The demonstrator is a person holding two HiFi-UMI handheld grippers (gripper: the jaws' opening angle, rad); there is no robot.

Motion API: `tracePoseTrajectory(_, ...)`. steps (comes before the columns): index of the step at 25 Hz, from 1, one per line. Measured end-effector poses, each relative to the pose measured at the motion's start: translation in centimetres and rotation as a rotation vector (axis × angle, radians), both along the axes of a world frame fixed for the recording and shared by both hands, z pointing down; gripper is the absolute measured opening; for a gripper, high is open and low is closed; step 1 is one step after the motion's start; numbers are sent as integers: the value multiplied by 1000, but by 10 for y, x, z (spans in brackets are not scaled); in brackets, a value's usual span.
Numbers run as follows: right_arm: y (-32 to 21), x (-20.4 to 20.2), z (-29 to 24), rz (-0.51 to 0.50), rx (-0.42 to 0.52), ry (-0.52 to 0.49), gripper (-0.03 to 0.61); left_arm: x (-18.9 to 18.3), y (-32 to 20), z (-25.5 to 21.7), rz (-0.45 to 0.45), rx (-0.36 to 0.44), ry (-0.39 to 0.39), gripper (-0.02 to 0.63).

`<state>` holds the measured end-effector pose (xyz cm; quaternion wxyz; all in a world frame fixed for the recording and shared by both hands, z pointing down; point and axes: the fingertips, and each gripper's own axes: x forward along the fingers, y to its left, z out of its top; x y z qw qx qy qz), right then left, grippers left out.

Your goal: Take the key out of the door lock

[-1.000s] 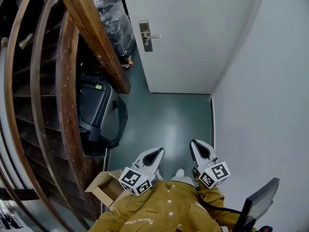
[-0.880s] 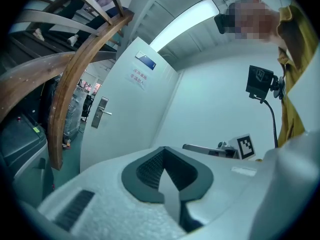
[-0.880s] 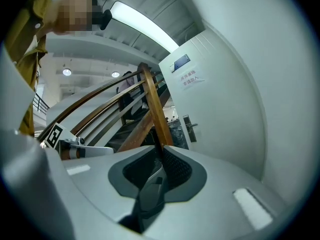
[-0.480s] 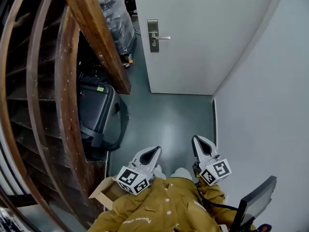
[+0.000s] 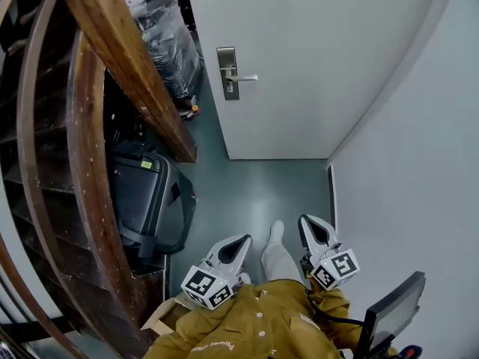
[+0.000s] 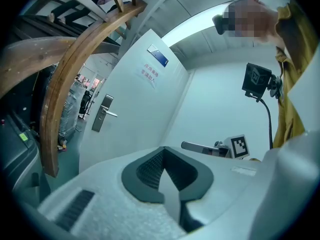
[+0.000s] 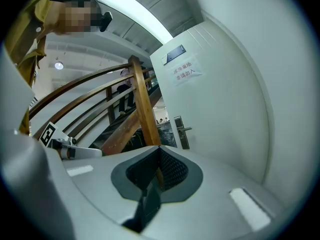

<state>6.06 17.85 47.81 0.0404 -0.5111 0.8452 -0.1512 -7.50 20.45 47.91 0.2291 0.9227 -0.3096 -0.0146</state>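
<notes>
The white door point(image 5: 314, 58) stands ahead, with its metal lock plate point(image 5: 227, 72) and lever handle point(image 5: 245, 77) on its left side. The plate point(image 6: 103, 113) is small and far off in the left gripper view, and the same plate point(image 7: 181, 132) shows in the right gripper view. The key is too small to make out. My left gripper point(image 5: 238, 245) is held low by my body, shut and empty. Beside it my right gripper point(image 5: 310, 224) is also shut with nothing in it. Both point toward the door, well short of it.
A wooden stair railing point(image 5: 127, 58) slants down the left side. Under it sit a black case point(image 5: 146, 193) and a plastic-wrapped bundle point(image 5: 161, 28). A cardboard box point(image 5: 159, 318) lies at my left, and a white wall point(image 5: 419, 163) closes the right. My foot point(image 5: 275, 234) is on the grey floor.
The head view has shifted and one foot has come forward into sight. Both grippers stay shut and close to my body.
</notes>
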Motion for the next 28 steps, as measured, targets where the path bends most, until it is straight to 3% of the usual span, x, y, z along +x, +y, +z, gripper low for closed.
tracePoseTrajectory(8,-141,67,-13,-57,43,-8,6,80,-146,-4,-12,10,-35,-2)
tracePoseTrajectory(15,-212,116,-23,-73,38,-63,6,133,-225,-17,-32,7,-54,-2)
tracePoseTrajectory(19,-245,124,-18,-86,13,-78,6,136,-262,-17,-68,-1,-54,-1)
tracePoseTrajectory(28,-305,100,-27,-121,16,-39,6,111,-320,-19,-103,-23,-10,-1)
